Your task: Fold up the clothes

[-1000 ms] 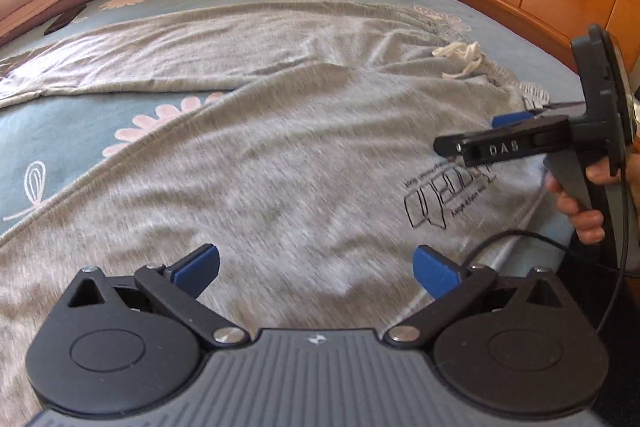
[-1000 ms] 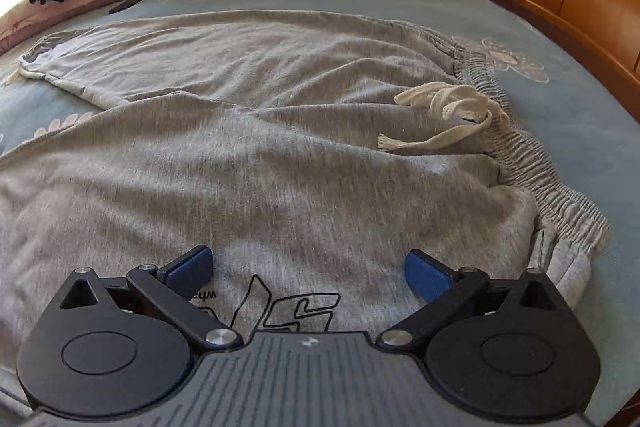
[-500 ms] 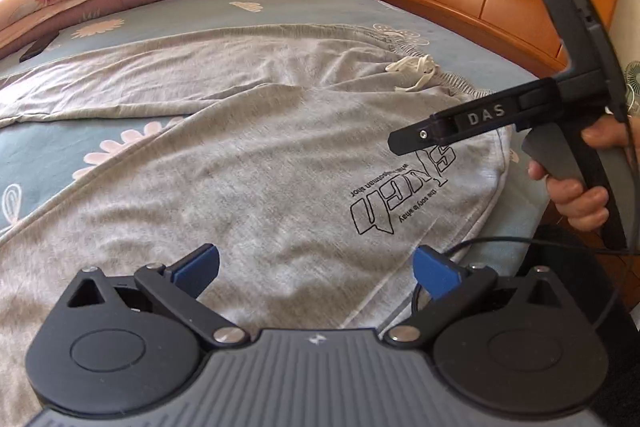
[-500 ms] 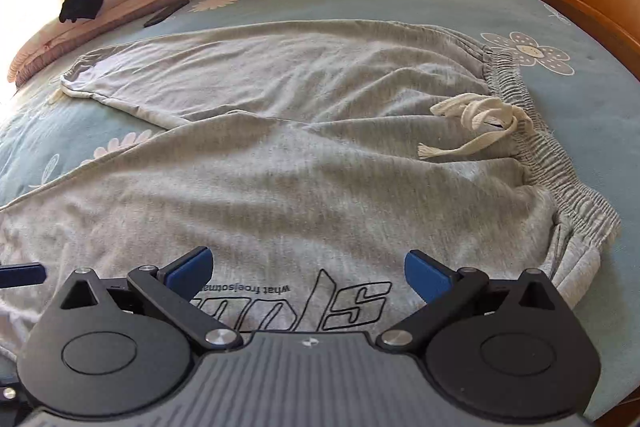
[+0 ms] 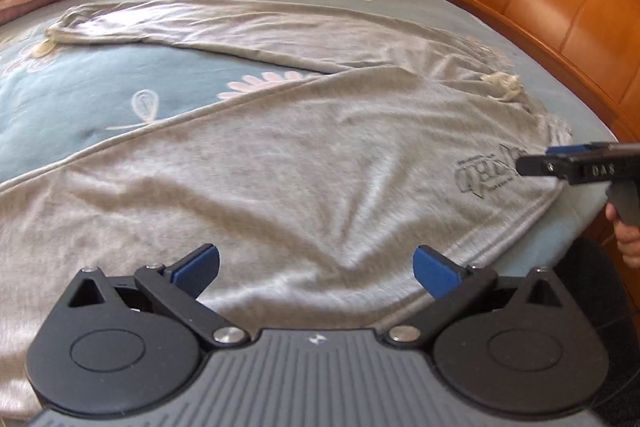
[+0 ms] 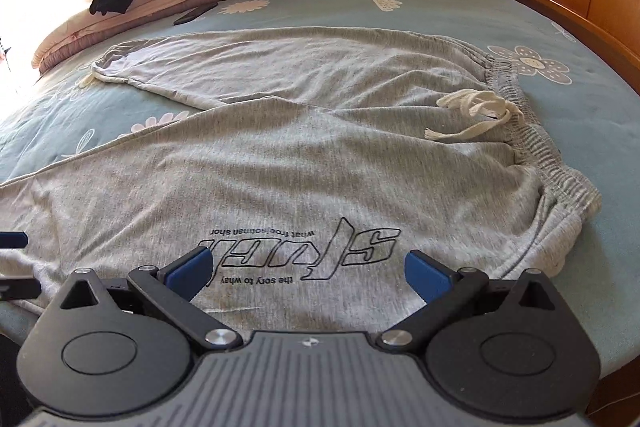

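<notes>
Left wrist view: the left gripper (image 5: 316, 269) hovers wide open over the near leg of the grey trousers (image 5: 280, 163), holding nothing; the cloth lies directly under and ahead of its blue fingers (image 5: 198, 263). The trousers are spread flat on the blue floral bed (image 5: 120, 99), legs running left, waistband and white drawstring (image 5: 502, 87) far right. The right gripper (image 5: 556, 157) enters at the right edge, level with the printed logo (image 5: 486, 173). Against half a second earlier, this view has swung left and the right gripper sits lower and further right.

Right wrist view: the right gripper (image 6: 308, 271) is fully open and empty, its fingers framing the logo (image 6: 304, 247) on the trousers (image 6: 280, 147). The drawstring (image 6: 476, 117) lies ahead, to the right. Compared with the earlier frame, the logo lies further forward between the fingers.
</notes>
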A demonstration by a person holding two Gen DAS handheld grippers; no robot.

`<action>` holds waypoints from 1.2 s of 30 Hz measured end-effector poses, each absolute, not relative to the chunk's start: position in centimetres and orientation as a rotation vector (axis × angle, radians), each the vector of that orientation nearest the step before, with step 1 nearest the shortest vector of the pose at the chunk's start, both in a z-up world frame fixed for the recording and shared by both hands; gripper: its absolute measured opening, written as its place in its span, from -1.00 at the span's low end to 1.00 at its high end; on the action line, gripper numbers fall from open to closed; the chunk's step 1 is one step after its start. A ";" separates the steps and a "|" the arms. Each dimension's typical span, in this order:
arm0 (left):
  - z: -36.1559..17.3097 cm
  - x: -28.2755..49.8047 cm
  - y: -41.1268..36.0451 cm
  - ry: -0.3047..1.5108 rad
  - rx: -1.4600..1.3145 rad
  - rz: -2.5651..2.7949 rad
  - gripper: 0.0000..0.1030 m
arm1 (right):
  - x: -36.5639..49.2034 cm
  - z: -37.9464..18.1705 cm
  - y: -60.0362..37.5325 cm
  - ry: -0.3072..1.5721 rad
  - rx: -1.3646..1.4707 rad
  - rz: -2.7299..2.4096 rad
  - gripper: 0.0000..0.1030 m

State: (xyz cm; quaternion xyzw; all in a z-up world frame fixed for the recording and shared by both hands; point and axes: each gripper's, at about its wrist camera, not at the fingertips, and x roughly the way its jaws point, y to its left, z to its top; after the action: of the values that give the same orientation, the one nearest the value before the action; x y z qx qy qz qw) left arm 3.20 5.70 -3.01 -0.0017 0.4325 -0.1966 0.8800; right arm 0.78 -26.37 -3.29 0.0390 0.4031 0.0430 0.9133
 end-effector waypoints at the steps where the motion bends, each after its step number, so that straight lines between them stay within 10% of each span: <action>1: -3.3 3.2 6.2 0.914 -0.031 -0.413 0.99 | 1.0 -3.8 -25.5 0.837 0.052 0.092 1.00; 28: -3.4 -1.7 11.6 0.939 -0.152 -0.363 0.99 | -0.7 -5.9 -20.9 0.757 -0.133 0.130 0.99; 31: -1.3 -1.6 14.6 0.851 -0.236 -0.273 0.99 | -1.8 -4.1 -18.9 0.663 -0.222 0.219 0.83; 36: 1.3 -0.8 17.5 0.781 -0.231 -0.116 0.99 | -5.8 -2.3 -10.5 0.458 -0.581 0.571 0.00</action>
State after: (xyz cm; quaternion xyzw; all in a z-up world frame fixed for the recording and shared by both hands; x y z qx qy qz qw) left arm -0.80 17.54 1.34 -0.1121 0.3795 -0.0565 0.9166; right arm -5.82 -10.55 -2.27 -0.2801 0.2208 0.2750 0.8929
